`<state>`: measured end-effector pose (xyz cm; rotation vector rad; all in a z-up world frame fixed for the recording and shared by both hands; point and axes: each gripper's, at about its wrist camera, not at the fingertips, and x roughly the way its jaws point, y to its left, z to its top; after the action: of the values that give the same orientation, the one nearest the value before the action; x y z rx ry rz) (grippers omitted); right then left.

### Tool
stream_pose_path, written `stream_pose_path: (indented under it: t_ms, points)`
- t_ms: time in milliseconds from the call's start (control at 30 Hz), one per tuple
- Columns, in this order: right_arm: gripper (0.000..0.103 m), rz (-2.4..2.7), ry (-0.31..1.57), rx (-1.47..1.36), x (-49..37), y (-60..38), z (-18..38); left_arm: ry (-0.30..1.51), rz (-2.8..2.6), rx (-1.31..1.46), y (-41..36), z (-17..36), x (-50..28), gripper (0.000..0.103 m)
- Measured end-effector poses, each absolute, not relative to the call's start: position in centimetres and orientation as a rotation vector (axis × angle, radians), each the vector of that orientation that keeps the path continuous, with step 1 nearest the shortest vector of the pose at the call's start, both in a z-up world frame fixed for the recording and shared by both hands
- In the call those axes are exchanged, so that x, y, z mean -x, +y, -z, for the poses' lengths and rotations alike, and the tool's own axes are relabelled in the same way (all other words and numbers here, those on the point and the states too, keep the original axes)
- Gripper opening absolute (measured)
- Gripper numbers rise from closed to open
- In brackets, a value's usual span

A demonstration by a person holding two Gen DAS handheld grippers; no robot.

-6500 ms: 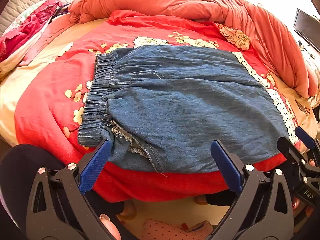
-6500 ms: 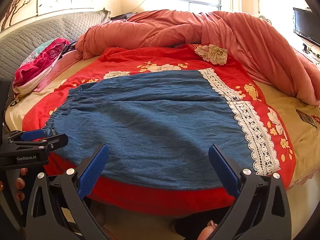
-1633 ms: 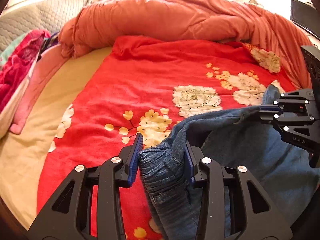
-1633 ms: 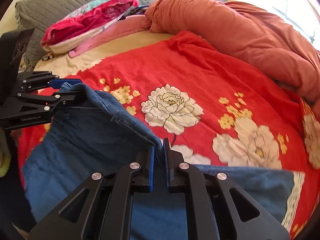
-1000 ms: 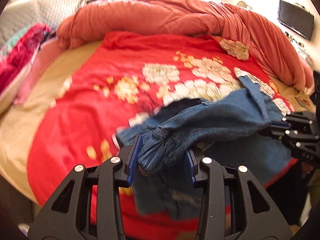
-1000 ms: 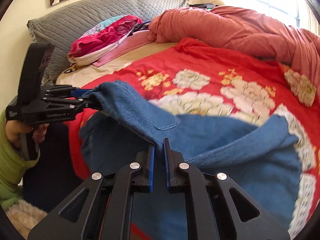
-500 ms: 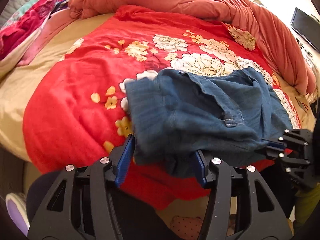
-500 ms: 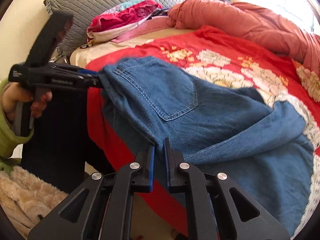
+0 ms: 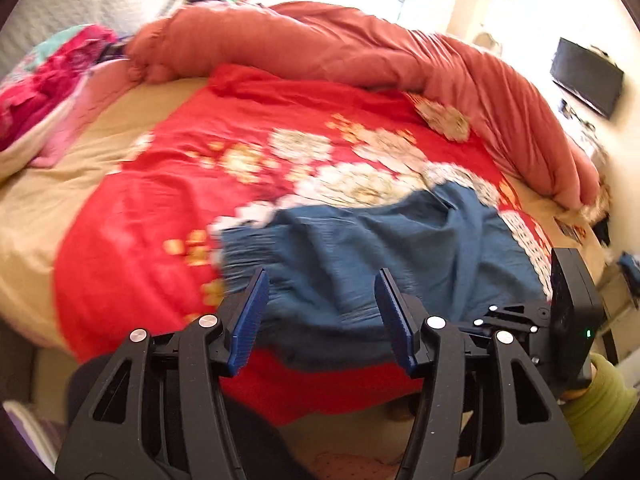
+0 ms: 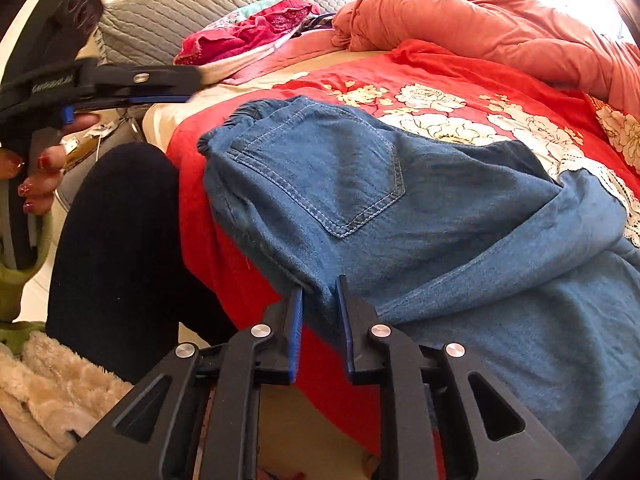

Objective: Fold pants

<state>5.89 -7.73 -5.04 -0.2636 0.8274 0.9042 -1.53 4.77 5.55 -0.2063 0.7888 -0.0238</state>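
Pants on bed near edge, folded over once, rumpled. Left gripper fingers spread, empty. Right gripper fingers slightly parted around near fold. Smoothing, further folds left.

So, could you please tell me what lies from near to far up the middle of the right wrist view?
Right gripper with a fold of cloth between its fingers → blue denim pants with a stitched back pocket → red floral bedspread → rumpled coral-pink duvet.
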Motion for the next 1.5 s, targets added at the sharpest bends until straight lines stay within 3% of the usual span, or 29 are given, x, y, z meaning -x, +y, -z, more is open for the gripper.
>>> stream_pose_path:
  t_ms: [200, 267, 433, 700, 800, 867, 1100, 1167, 1267, 1433, 1500]
  points:
    - [0.023, -0.952, 0.837, 0.095, -5.8, -10.2, 3.6, 0.915, 0.055, 0.158, 2.0, -0.5, -1.3, 0.048]
    - [0.031, -0.944, 0.804, 0.013, -6.1, -11.7, 2.3, 0.945, 0.044, 0.16, 2.3, 0.9, -1.2, 0.048]
    - [0.035, -0.828, 0.763, 0.037, -8.0, -12.2, 1.3, 0.976, 0.026, 0.11, 1.9, 2.1, -1.1, 0.048]
    - [0.039, -0.722, 0.899, 0.016, -10.3, -12.1, 5.7, 0.974, 0.023, 0.094, 1.9, 2.4, -1.2, 0.048]
    - [0.04, -0.74, 0.877, -0.054, -10.3, -13.3, 5.0, 0.904, 0.039, 0.127, 2.1, 1.1, -0.5, 0.048]
    - [0.05, -0.741, 0.834, -0.089, -10.0, -14.3, 3.6, 0.838, 0.057, 0.145, 2.2, -0.6, 0.3, 0.048]
    - [0.051, -0.602, 0.748, -0.108, -11.1, -18.4, 0.3, 0.753, 0.128, 0.129, 0.4, -4.5, 0.2, 0.06]
    - [0.051, -0.55, 0.742, -0.106, -12.0, -19.6, -0.2, 0.774, 0.178, 0.132, -1.0, -4.6, -1.2, 0.06]
    - [0.067, -0.476, 0.74, -0.098, -13.7, -21.1, -0.8, 0.831, 0.277, 0.139, -3.6, -3.9, -3.0, 0.06]
    - [0.067, -0.405, 0.745, -0.055, -17.0, -22.3, -2.2, 0.941, 0.427, 0.132, -8.5, -1.5, -7.0, 0.06]
    - [0.067, -0.399, 0.767, -0.036, -18.6, -22.2, -2.5, 0.99, 0.422, 0.12, -9.7, 0.0, -8.6, 0.052]
